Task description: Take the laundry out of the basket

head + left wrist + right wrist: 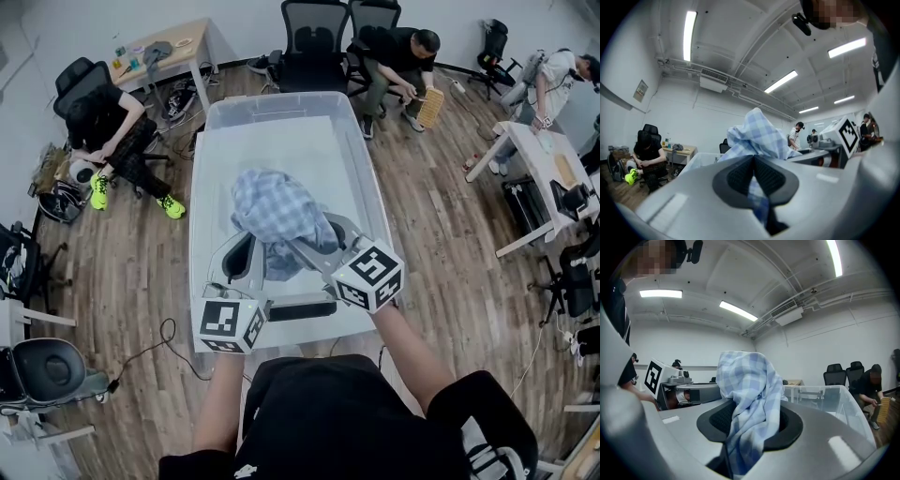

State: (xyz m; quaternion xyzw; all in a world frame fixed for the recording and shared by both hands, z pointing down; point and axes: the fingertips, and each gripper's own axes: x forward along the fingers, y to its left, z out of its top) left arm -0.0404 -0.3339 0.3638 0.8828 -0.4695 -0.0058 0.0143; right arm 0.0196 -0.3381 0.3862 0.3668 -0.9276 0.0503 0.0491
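A blue-and-white checked cloth (277, 214) hangs bunched above the clear plastic basket (366, 178). Both grippers hold it from the near side, pointing about level. My left gripper (246, 255) is shut on the cloth's lower left part; in the left gripper view the checked cloth (757, 138) rises from between the closed pads (738, 176). My right gripper (319, 246) is shut on the cloth's right side; in the right gripper view the cloth (747, 399) drapes over and between the pads (787, 425). The basket's inside looks white and bare around the cloth.
The basket stands on a wooden floor (431, 216). Seated people are at the far left (108, 122) and far middle (398, 56), another person at the right (553, 84). Office chairs (314, 37), a desk (159, 52) and white tables (544, 159) ring the room.
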